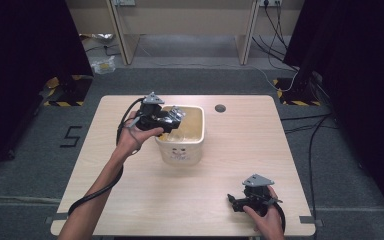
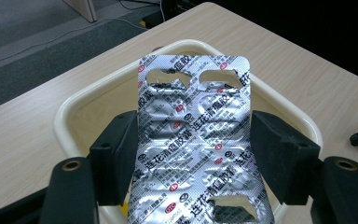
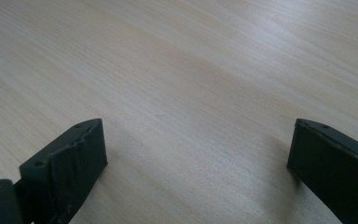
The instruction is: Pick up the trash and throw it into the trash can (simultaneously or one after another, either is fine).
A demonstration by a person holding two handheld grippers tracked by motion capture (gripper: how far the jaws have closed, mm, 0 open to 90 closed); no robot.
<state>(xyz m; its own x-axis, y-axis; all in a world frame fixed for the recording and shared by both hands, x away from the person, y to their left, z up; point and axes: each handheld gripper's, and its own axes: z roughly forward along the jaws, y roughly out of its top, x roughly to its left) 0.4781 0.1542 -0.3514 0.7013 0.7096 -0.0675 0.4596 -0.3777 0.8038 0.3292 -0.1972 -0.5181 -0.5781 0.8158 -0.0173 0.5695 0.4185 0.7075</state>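
Both forearms are bare, no sleeves. Each tool (image 1: 179, 118) is black, topped by a grey three-cornered plate, trailing a thick black cable. Its blocky black jaws show brass-ringed screw holes at lower frame.

Colour record: blister pack, bin, counter and gripper finishes.

I read the blister pack (image 2: 196, 140) as silver foil with a fine cross-hatched emboss, printed in rows of black characters and small red oval marks. I see the bin (image 2: 74, 105) in cream, its inside a slightly yellower tone, with a small dark printed mark on its outer wall in the high view. The counter (image 1: 240, 150) shows pale wood grain with one dark round spot. The left gripper (image 2: 193, 154) and right gripper (image 3: 196, 158) have matt black jaws; I note brass-coloured screw eyes and grey top plates. The floor (image 1: 25, 165) is grey, with yellow-and-black hazard striping.
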